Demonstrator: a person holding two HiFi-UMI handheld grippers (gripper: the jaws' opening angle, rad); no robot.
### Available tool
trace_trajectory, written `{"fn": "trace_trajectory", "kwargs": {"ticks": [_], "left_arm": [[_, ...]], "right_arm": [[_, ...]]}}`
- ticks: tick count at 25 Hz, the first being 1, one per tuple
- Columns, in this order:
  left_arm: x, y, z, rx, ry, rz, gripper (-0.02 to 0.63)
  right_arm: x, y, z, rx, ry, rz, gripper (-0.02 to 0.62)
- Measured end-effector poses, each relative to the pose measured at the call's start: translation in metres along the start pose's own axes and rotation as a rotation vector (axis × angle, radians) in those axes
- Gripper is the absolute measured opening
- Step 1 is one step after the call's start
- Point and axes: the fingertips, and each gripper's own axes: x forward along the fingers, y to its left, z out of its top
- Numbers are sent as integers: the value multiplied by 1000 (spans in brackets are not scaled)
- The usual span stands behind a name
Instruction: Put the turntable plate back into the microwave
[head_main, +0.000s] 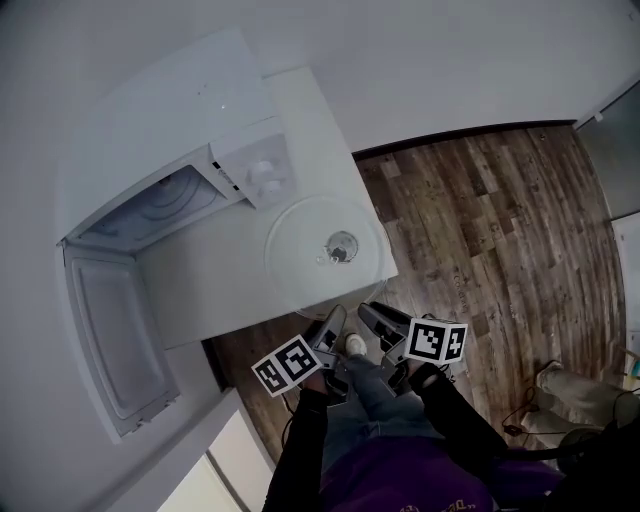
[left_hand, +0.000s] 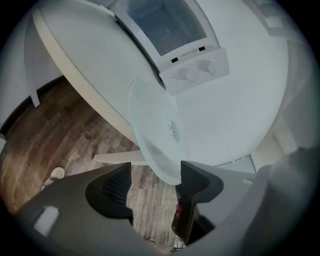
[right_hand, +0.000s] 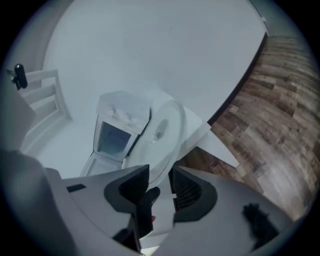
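One round, clear glass turntable plate (head_main: 300, 240) lies flat on the white counter (head_main: 220, 295) beside one boxy white microwave (head_main: 180, 150), door open, its rim just ahead of the left tongs (left_hand: 155, 177) and right tongs (right_hand: 159, 181), both released, grasping nothing.

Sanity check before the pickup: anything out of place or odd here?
The glass plate lies out on the white table in front of the microwave. Its near rim juts past the table edge over the wood floor, so a bump could tip it. The microwave door hangs open. Nothing looks spilled or broken.
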Motion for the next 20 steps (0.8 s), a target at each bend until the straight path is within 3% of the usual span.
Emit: {"fn": "trace_trajectory", "kwargs": {"ticks": [3, 7, 9, 11, 14, 20], "left_arm": [[5, 2, 4, -13, -8, -16, 302], [14, 0, 5, -60, -2, -68, 282], [14, 1, 8, -64, -28, -77, 201], [14, -2, 10, -38, -56, -91, 189], [14, -9, 11, -33, -79, -131, 115], [10, -16, 12, -92, -108, -181, 86]], "right_arm": [[9, -5, 0, 105, -19, 22, 141], [20, -6, 1, 148, -23, 45, 141], [24, -8, 0, 154, -17, 41, 140], [26, -9, -1, 131, -7, 36, 131], [26, -6, 0, 115, -8, 54, 91], [23, 3, 6, 129, -40, 114, 74]]}}
